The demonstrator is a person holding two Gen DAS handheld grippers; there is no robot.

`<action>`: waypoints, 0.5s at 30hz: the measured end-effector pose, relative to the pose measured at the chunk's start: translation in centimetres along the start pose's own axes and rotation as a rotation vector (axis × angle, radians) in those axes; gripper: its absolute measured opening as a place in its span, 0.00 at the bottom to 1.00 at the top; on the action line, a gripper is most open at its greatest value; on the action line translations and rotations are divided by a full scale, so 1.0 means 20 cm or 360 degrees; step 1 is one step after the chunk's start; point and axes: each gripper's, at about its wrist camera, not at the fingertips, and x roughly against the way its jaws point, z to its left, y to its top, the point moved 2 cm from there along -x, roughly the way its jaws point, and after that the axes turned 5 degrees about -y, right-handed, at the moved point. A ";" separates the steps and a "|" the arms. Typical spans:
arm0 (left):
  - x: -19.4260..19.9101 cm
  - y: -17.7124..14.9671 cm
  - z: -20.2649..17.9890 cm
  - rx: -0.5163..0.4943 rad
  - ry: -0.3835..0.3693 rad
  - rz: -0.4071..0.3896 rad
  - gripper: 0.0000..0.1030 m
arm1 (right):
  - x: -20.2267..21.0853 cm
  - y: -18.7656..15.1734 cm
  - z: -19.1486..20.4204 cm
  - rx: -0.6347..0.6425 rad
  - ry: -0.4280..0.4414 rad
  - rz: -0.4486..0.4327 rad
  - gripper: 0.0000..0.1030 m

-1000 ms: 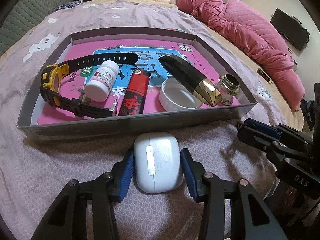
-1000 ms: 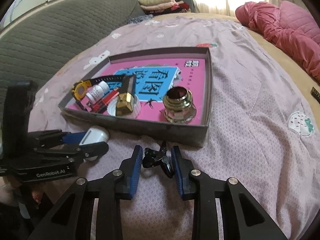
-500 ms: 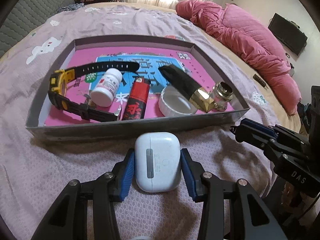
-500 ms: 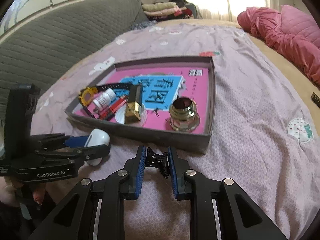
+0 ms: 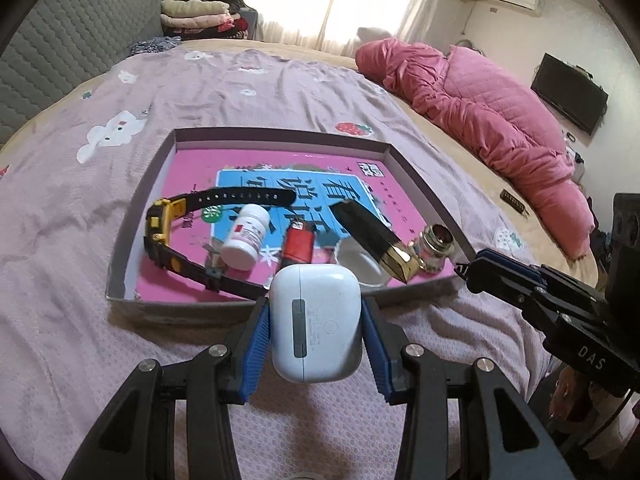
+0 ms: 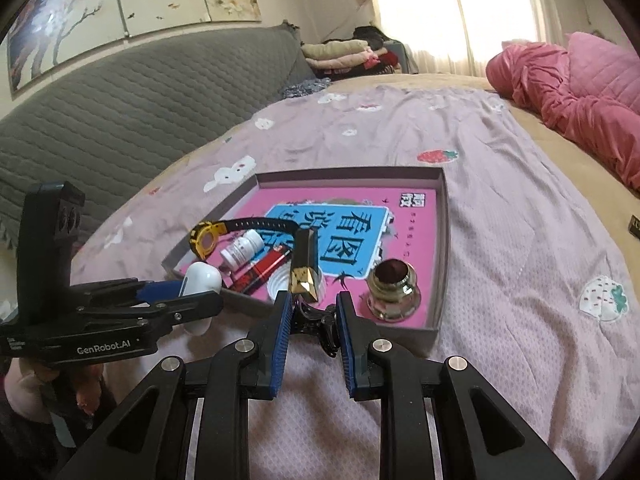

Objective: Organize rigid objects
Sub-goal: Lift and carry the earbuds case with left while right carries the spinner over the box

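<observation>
My left gripper (image 5: 315, 306) is shut on a white earbud case (image 5: 316, 328) and holds it off the bedspread, just before the near wall of a shallow grey tray (image 5: 280, 134) with a pink floor. My right gripper (image 6: 314, 306) is shut on a small black clip (image 6: 318, 322), also lifted, at the tray's near wall (image 6: 444, 240). In the tray lie a black and yellow watch (image 5: 164, 224), a white pill bottle (image 5: 244, 240), a red lighter (image 5: 298, 246), a white lid (image 5: 358, 268), a black and gold cap (image 5: 372, 236) and a glass bottle (image 5: 436, 246).
The tray sits on a lilac bedspread (image 5: 260, 92). A pink quilt (image 5: 500, 120) is heaped at the right, a grey padded headboard (image 6: 120, 120) runs along the left, and folded clothes (image 5: 200, 16) lie at the back. A small dark object (image 5: 514, 202) lies right of the tray.
The right jaws closed on the black clip. Both grippers then rose off the bedspread with their things, and the views tilted up toward the tray.
</observation>
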 end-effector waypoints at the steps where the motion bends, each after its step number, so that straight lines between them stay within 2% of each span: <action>1: 0.00 0.01 0.01 0.0008 -0.0001 -0.0008 0.43 | 0.00 0.01 0.00 0.0004 -0.0004 -0.0009 0.23; 15: -0.09 0.11 0.06 0.0035 0.0008 -0.0043 0.43 | -0.12 0.09 -0.01 -0.0013 -0.0024 -0.0026 0.23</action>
